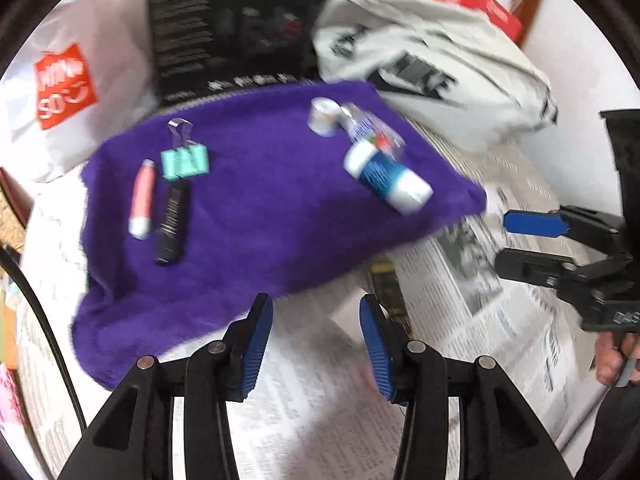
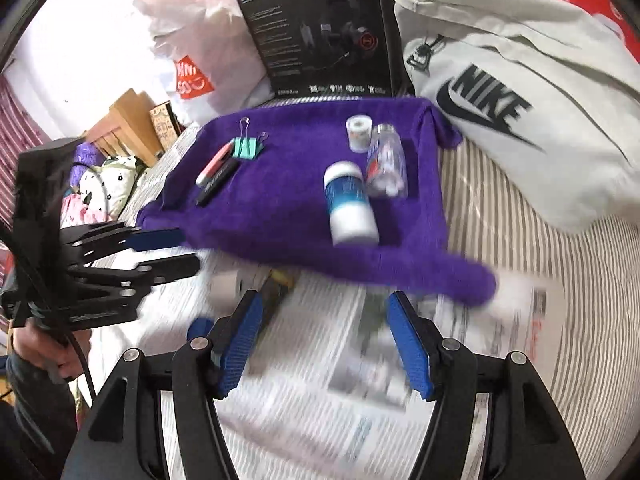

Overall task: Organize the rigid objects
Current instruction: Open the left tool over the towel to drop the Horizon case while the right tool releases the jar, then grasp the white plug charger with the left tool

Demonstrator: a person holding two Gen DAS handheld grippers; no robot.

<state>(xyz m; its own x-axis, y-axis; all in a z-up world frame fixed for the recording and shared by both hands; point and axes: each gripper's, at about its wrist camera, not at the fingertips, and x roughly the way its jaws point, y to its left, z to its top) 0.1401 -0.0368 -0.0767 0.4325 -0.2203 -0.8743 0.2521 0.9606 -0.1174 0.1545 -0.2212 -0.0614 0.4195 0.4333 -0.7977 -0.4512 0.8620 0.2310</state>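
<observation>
1. The newspaper [image 2: 304,364] covers the near part of the surface.
2. The purple towel [image 1: 256,208] lies on it, farther away.
3. The left gripper [image 1: 316,344] and the right gripper [image 2: 328,344] hover over the newspaper, both spread and empty.
4. The blue-white bottle [image 2: 350,208] lies on the towel's right part, touching the clear bottle [image 2: 386,164]; the small white roll [image 2: 359,132] is just behind.
5. The black tube [image 1: 173,222], the pink tube [image 1: 142,200] and the green binder clip [image 1: 185,160] lie on the left part.

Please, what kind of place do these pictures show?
Probably a bedroom at home, used as a makeshift work area. A striped mattress cover is spread with newspaper and a purple towel, with shopping bags and a headset box stacked behind.
</observation>
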